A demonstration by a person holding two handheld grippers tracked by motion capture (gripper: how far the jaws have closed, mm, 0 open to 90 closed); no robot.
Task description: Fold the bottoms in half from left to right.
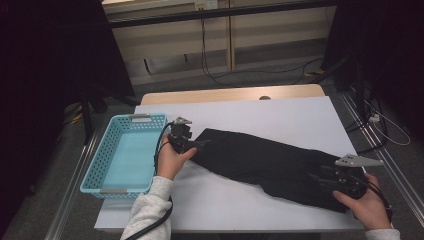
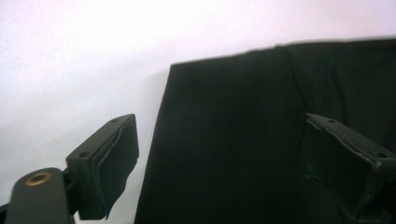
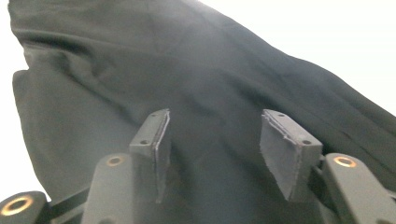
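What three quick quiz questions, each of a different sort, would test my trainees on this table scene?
1. True or false: the black cloth lies inside the basket.
2. Which tool is nearer the basket: A) left tool B) right tool?
3. Fill in: both tools' jaws stand ____, with cloth below them but nothing pinched.

Key: 1 false, the cloth lies on the white table beside the basket; 2 A; 3 open.

We list a light blue perforated basket (image 1: 111, 176) at the left of the white table top (image 1: 280, 112), a wooden edge (image 1: 225, 94) behind, and cables (image 1: 215, 75) on the floor beyond.
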